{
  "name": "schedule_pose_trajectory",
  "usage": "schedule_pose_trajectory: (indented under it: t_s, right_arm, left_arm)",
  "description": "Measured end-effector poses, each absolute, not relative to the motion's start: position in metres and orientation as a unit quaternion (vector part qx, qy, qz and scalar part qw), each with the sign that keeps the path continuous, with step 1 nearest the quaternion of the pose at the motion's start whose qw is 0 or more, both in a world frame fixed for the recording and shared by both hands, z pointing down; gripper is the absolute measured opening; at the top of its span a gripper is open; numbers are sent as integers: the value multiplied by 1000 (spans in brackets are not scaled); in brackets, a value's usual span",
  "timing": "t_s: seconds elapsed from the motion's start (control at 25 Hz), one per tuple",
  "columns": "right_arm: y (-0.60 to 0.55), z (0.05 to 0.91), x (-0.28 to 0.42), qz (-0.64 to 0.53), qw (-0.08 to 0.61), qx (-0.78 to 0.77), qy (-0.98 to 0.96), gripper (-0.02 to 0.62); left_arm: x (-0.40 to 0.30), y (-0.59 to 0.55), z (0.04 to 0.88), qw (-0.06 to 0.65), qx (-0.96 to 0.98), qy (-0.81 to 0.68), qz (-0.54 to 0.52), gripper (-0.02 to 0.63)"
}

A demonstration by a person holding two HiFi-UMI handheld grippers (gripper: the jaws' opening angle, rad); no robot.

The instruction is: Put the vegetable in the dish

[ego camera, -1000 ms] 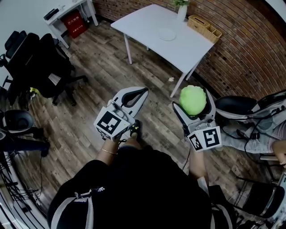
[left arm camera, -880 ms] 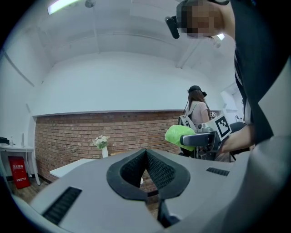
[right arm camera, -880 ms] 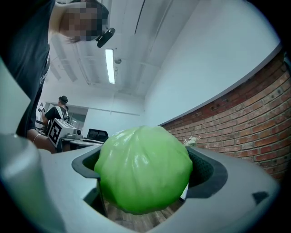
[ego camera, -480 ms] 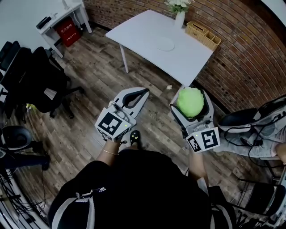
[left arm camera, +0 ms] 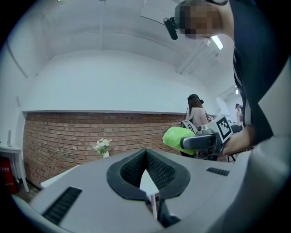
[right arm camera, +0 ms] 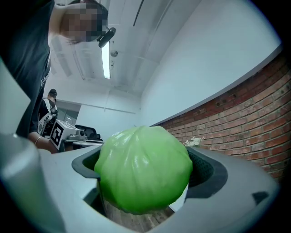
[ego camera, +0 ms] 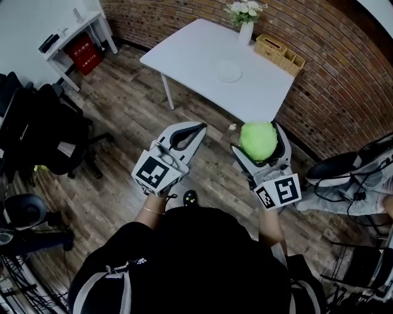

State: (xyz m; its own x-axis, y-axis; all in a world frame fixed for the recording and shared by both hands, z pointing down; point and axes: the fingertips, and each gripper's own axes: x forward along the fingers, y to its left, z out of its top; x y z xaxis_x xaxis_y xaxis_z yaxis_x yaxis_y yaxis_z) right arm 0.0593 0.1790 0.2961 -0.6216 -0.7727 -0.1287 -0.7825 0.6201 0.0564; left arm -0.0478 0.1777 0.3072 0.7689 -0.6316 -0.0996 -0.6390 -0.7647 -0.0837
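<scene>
- Green and glossy, the round vegetable (right arm camera: 143, 168) sits clamped in the right gripper (ego camera: 258, 140). The dark ribbed pads (right arm camera: 208, 172) press on its two sides, and the fingers are spread wide to take its full width.
- From the head view, the vegetable is held in the air over the wooden floor (ego camera: 129, 116). It is just short of the near edge of the white table (ego camera: 190, 52) and does not touch it.
- The dish (ego camera: 229, 71), a pale round plate, lies flat near the middle of the table top, well apart from the vegetable.
- The left gripper (ego camera: 198, 127) has its fingers brought together at the tips. In its own view the two black pads (left arm camera: 163, 172) meet at the far end, leaving only a small hollow between them, and they grip nothing.
- The left gripper is held beside the right one, apart from it and also over the floor. Both point toward the table.
- A vase of pale flowers (ego camera: 245, 18) and a wicker basket (ego camera: 280, 45) stand at the far edge of the table, next to the brick wall (ego camera: 344, 67).
- A black office chair (ego camera: 46, 132) stands on the floor off to the left, well clear of both grippers.
</scene>
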Motion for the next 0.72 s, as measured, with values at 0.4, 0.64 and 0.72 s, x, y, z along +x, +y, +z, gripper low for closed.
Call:
schedule_pose_trajectory:
  t_s: [0.4, 0.64, 0.72]
  right_arm:
    - [124, 305, 14, 46, 54, -453, 889, 517]
    - [103, 310, 2, 42, 48, -462, 884, 517]
    - [96, 312, 0, 41, 45, -464, 884, 517]
  left_arm:
    - [-90, 123, 309, 67, -948, 311, 23, 2]
    - [-99, 103, 313, 55, -952, 301, 31, 2]
    - [-98, 99, 316, 51, -953, 296, 30, 2]
